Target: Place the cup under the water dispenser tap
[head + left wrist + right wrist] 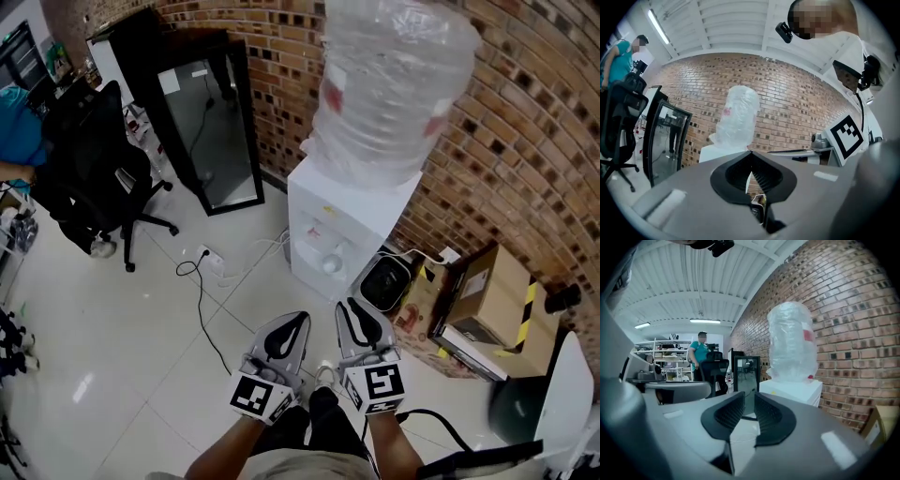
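Left tongs [292,323] closed tip to tip, empty. Right tongs [352,309] narrowly apart, empty. No cup in any view. Dispenser [337,225] stands ahead, taps [330,265] low on its front. Judgement: locate the cup first, then open the tongs wide and grip it upright.

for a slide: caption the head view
Left tongs and right tongs face a water dispenser against a brick wall.
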### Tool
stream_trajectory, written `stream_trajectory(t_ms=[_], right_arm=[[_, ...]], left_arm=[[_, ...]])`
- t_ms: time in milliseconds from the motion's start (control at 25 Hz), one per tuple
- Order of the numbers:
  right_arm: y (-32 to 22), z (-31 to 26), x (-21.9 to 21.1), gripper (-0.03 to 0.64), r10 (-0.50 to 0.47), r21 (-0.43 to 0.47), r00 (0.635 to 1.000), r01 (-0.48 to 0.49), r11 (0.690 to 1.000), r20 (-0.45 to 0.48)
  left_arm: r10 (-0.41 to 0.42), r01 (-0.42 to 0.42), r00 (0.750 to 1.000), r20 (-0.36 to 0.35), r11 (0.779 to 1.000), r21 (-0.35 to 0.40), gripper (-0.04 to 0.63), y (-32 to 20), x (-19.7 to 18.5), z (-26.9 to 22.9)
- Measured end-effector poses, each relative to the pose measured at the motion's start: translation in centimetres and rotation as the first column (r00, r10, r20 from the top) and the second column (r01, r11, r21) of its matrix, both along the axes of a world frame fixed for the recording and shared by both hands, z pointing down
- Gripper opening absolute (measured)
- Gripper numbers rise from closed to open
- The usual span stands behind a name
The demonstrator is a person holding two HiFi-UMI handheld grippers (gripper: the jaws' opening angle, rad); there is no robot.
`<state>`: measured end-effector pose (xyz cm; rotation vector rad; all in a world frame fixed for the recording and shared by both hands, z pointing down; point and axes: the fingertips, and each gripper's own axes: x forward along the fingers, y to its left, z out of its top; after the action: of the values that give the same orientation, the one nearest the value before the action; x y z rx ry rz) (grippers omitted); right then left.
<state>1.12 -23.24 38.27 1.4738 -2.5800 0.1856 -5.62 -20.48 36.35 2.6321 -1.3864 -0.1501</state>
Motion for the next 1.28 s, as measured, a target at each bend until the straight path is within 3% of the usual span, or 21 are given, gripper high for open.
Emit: stream_trajectory(t_ms=[480,880,1280], right_arm=[[6.5,-8.0,-3.7,0.020,-0.085,0.119,0.995,0.090,0.989,-0.048],[10.2,-7.1,-4.6,0.006,-0.083,0.069,0.995,0.087,0.994,-0.051],[14.0,-6.0,-2.6,0.006,-0.071,0.032,0.996,0.073,0.997,-0.056]], left_arm=[[0.043,-0.040,0.998,-0.048,0.997,0.064,-0.017,4.9,-0.8,-5.4],[0.067,-0.061,0.995,-0.071,0.995,0.078,-0.017,8.4,-1.8,-6.7],[0.055,-0.049,0.996,-0.067,0.995,0.086,-0.017,10.9,-1.1,-7.1]])
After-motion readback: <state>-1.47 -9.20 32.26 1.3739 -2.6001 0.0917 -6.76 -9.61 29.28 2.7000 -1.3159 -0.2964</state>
